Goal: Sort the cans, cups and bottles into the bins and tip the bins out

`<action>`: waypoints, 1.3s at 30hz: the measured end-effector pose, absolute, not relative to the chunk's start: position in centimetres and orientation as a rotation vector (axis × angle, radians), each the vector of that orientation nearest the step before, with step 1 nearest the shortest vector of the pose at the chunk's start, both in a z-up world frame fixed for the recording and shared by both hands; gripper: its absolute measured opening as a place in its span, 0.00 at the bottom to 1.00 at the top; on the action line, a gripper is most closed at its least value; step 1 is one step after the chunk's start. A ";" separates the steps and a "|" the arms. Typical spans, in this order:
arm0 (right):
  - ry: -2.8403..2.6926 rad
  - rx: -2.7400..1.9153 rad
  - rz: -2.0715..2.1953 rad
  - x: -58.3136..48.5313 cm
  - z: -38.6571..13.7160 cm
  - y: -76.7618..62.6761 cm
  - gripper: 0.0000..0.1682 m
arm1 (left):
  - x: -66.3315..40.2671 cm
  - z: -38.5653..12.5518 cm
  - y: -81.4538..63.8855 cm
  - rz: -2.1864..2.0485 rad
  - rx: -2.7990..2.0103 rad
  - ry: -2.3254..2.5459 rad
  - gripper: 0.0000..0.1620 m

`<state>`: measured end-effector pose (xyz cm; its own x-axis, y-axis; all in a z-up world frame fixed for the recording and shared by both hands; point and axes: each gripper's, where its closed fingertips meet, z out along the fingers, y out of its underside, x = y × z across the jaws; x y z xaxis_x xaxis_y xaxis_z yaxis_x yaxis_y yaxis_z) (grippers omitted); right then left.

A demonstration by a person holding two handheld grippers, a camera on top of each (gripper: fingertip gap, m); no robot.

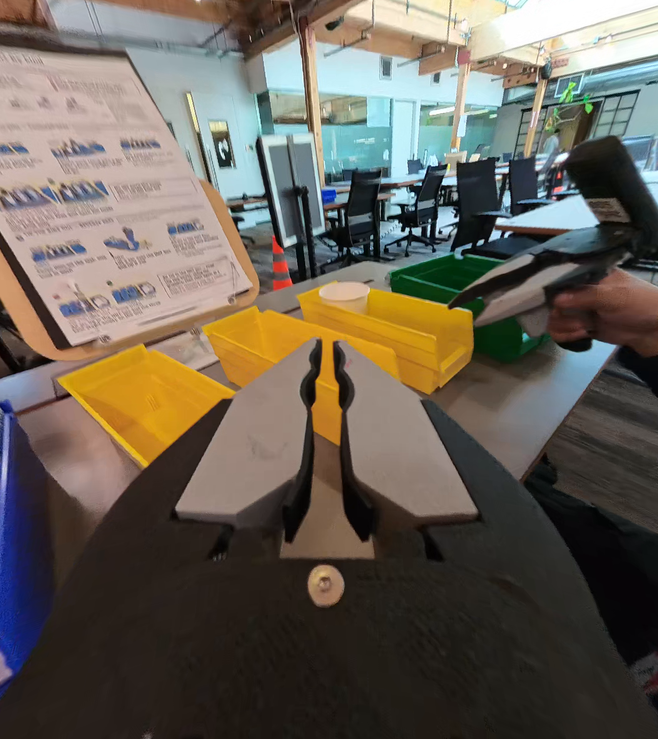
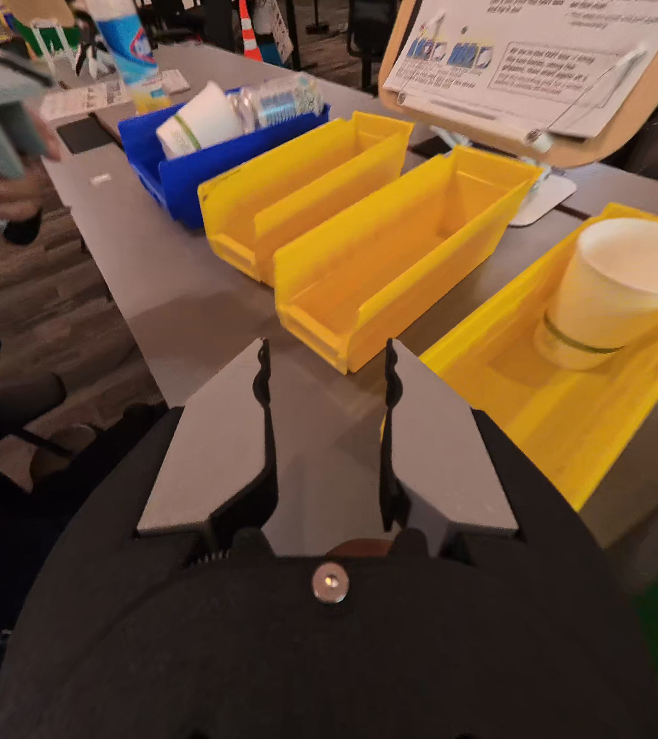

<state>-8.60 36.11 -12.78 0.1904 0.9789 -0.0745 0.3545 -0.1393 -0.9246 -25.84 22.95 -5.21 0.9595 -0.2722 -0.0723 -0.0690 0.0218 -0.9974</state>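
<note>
grey table (image 2: 167, 280): paper cup (image 2: 615, 292) in yellow bin (image 2: 519, 432), right of empty fingers (image 2: 423, 420).

The left gripper (image 1: 327, 348) hangs level with its 2 grey fingers nearly together, a thin gap between the tips, nothing held. The right gripper (image 2: 325, 346) tilts downward, jaws parted and empty, gripped by a bare right hand (image 1: 615, 310).
</note>
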 end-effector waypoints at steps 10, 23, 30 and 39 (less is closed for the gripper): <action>-1.415 -1.442 1.057 -8.4 -17.1 34.4 0.35 | -27.5 -12.0 27.6 -0.157 -1.717 0.163 0.23; -1.475 -1.354 1.247 -11.5 -17.1 32.7 0.37 | -31.6 -14.2 28.0 -0.219 -1.782 0.005 0.24; -1.486 -1.408 1.315 -11.2 -15.6 29.7 0.42 | -35.3 -12.3 25.0 -0.009 -1.779 -0.082 0.42; -1.513 -1.370 1.208 -8.1 -13.3 24.2 0.43 | -53.2 -9.2 21.3 0.269 -1.797 -0.477 0.46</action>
<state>-8.09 24.17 -13.29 -0.1450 0.9875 -0.0613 0.2783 -0.0188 -0.9603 -53.21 21.28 -9.23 0.8893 0.4528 0.0639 0.1804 -0.2190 -0.9589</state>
